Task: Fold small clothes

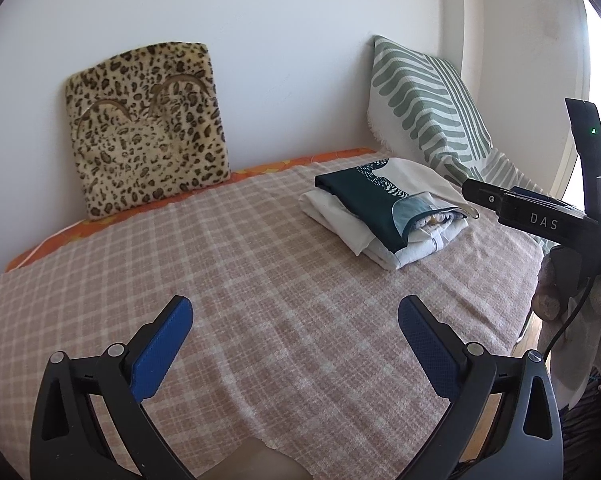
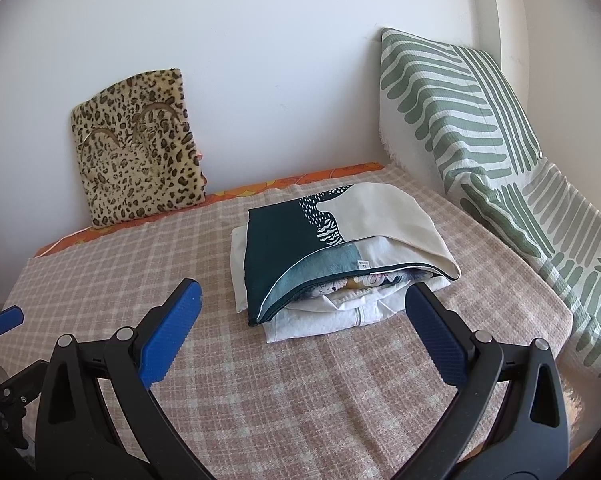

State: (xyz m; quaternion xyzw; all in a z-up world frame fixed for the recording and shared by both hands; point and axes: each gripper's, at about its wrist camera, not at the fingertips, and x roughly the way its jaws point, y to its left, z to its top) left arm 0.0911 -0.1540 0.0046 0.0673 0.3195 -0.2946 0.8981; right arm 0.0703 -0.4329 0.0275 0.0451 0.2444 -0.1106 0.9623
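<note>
A stack of folded clothes (image 1: 384, 216) lies on the pink checked blanket (image 1: 220, 280) at the back right of the bed. Its top piece is dark teal and cream with a leaf print; white pieces lie under it. In the right wrist view the stack (image 2: 340, 256) sits just beyond my fingers. My left gripper (image 1: 296, 316) is open and empty over bare blanket, well in front of the stack. My right gripper (image 2: 304, 300) is open and empty, its right fingertip (image 2: 424, 300) close to the stack's front edge. The right gripper's body (image 1: 540, 216) shows beside the stack in the left wrist view.
A leopard-print cushion (image 1: 148, 128) leans on the white wall at the back left. A green-and-white striped pillow (image 2: 460, 120) leans at the back right, with a matching striped cloth (image 2: 572, 248) draped along the right edge. An orange sheet (image 1: 260, 168) shows along the wall.
</note>
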